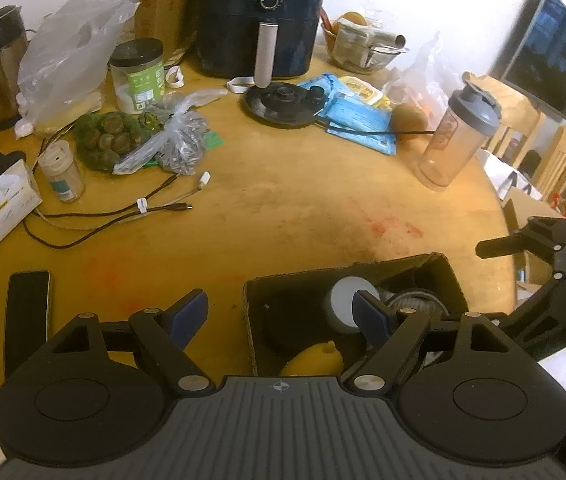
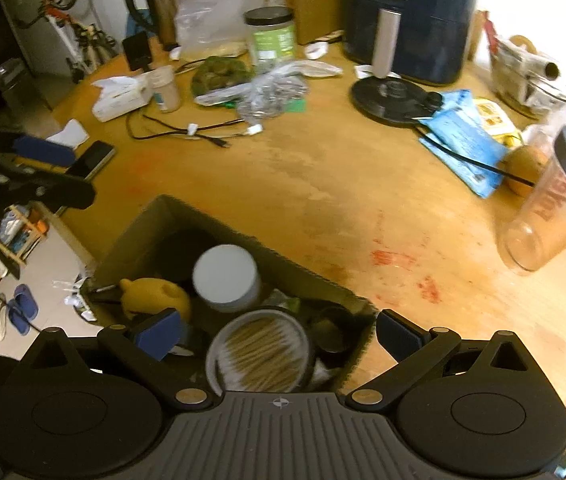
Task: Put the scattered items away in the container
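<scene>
Left wrist view: the left gripper (image 1: pixel 281 316) hangs with its two blue-padded fingers spread wide and nothing between them; the left finger stands over bare table (image 1: pixel 283 208), the right finger over the open cardboard box (image 1: pixel 347 272); the box sits at the near edge of the wooden table, its long axis running from near left to far right in this view, its open mouth facing up. Inside lie one yellow lemon-shaped bottle (image 1: pixel 315 358), its nub end pointing away from the camera, one white-lidded jar (image 1: pixel 347 300) standing upright, and one round tub partly hidden behind the finger. Right wrist view: the right gripper (image 2: pixel 279 332) is likewise wide open and empty, poised directly above the box (image 2: pixel 251 240); here the count of visible contents is four: the yellow bottle (image 2: pixel 151 296), lying on its side with its long axis roughly left to right and its nub to the left; the white-lidded jar (image 2: pixel 225 274); one open tub of cotton swabs (image 2: pixel 261 350), swabs lying flat; one small dark round pot (image 2: pixel 331 330). Elsewhere on the table: one air fryer (image 2: pixel 407 20); one shaker bottle (image 2: pixel 555 208); one phone (image 1: pixel 27 316); one green-labelled jar (image 1: pixel 137 76); loose cables (image 1: pixel 123 212).
</scene>
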Tool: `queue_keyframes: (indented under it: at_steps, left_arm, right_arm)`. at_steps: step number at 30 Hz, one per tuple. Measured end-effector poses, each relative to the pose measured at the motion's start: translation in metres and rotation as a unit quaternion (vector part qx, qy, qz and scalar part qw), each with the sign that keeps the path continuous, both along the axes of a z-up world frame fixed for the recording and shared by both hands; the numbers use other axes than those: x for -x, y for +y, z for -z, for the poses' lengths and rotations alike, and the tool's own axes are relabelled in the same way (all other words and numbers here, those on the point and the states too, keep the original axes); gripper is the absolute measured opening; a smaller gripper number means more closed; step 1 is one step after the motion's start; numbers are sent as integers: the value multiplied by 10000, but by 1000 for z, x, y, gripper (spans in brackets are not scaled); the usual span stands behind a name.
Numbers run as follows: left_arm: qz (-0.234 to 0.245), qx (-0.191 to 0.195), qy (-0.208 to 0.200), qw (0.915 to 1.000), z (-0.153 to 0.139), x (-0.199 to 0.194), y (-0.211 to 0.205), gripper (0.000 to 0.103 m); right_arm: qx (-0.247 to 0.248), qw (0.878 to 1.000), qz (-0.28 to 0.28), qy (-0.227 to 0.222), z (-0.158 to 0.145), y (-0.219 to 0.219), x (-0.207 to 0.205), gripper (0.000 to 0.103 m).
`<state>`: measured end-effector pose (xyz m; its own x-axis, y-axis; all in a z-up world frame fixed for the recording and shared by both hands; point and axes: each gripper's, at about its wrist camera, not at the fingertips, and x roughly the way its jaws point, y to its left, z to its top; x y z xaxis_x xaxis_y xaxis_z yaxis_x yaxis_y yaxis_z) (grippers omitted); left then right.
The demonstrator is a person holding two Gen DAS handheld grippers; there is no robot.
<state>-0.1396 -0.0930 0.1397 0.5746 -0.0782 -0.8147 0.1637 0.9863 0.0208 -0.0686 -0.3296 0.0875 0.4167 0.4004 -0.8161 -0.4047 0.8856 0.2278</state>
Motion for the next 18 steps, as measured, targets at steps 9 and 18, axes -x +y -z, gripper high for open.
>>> queue_keyframes:
  at_steps: [9,18]
  left_arm:
    - [-627,272,592,9959,7,-14,3,103]
    - [-870,-217,842,9924,15,-23,-10,103]
  right_arm:
    - [151,9929,790,874,10,-20,-14,103]
    - [431,9840,969,1435,15,-28,-19,103]
